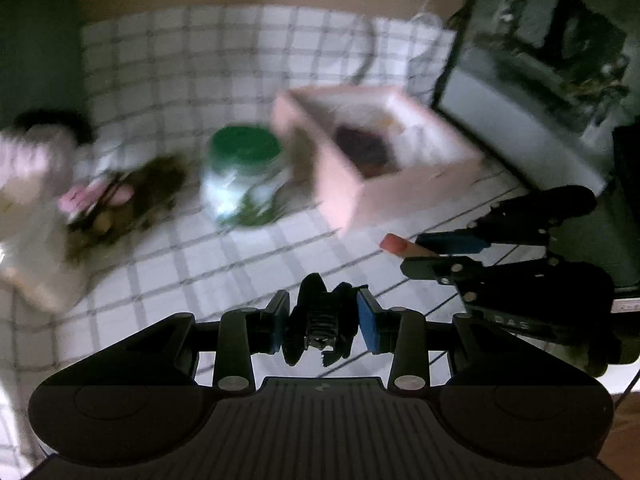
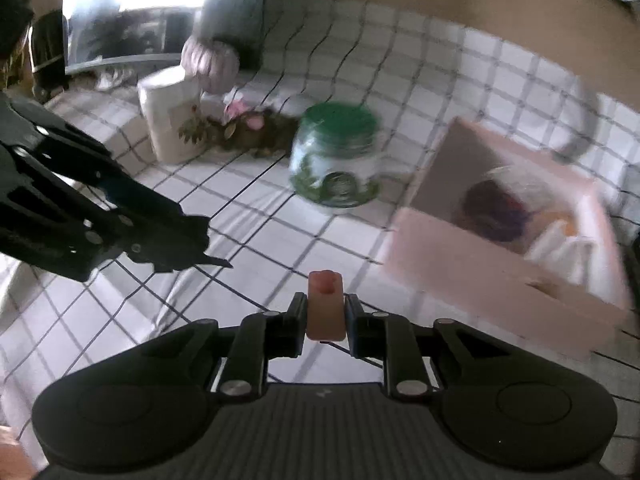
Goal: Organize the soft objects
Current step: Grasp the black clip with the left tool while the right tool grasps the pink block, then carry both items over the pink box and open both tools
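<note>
My left gripper (image 1: 323,322) is shut on a black soft object (image 1: 320,320), held above the checked cloth. My right gripper (image 2: 326,312) is shut on a small pink-orange soft block (image 2: 325,304); it also shows in the left wrist view (image 1: 398,245) at the right. A pink open box (image 1: 372,152) stands ahead, with a dark purple soft item (image 1: 366,146) and white things inside; it also shows in the right wrist view (image 2: 500,232) to the right. The left gripper (image 2: 200,248) shows at the left of the right wrist view. Both views are blurred.
A green-lidded glass jar (image 1: 244,176) (image 2: 338,160) stands left of the box. A white floral container (image 2: 170,120) and a flower bunch (image 2: 248,128) lie beyond. A dark appliance (image 1: 540,80) stands at the right. The checked cloth (image 1: 200,260) covers the table.
</note>
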The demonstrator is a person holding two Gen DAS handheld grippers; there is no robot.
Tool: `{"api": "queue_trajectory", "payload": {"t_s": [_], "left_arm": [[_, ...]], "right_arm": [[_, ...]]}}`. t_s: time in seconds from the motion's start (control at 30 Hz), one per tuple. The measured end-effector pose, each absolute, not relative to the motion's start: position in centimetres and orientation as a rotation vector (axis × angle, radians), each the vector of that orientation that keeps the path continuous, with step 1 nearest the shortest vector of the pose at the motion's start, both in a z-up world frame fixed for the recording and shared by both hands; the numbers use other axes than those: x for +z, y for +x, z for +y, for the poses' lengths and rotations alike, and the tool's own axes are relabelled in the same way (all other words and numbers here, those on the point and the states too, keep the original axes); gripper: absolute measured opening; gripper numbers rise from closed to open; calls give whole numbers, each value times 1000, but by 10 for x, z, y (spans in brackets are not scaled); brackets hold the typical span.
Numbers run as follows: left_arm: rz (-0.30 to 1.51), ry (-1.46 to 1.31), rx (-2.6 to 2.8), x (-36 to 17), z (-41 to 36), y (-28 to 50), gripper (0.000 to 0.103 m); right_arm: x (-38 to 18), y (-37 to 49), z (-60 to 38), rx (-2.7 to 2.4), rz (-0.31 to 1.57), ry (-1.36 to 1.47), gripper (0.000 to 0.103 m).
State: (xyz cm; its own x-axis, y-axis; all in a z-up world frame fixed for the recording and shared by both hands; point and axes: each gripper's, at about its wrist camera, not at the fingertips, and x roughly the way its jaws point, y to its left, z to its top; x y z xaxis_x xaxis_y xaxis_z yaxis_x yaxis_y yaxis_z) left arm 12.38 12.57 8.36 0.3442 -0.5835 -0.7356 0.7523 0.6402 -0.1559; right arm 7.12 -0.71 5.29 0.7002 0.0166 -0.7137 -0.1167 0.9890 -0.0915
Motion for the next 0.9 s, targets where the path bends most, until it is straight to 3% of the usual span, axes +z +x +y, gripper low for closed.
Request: {"api": "queue_trajectory", "payload": {"t_s": [0.4, 0.83, 0.9], "left_arm": [[741, 46, -966, 139, 18, 125, 42], [686, -32, -683, 132, -34, 169, 42], [694, -18, -651, 130, -36, 173, 42]], "right_arm": [[140, 13, -111, -146, 599, -140, 20], [142, 54, -159, -188, 480, -106, 20], [138, 64, -161, -180, 477, -97, 27]]}}
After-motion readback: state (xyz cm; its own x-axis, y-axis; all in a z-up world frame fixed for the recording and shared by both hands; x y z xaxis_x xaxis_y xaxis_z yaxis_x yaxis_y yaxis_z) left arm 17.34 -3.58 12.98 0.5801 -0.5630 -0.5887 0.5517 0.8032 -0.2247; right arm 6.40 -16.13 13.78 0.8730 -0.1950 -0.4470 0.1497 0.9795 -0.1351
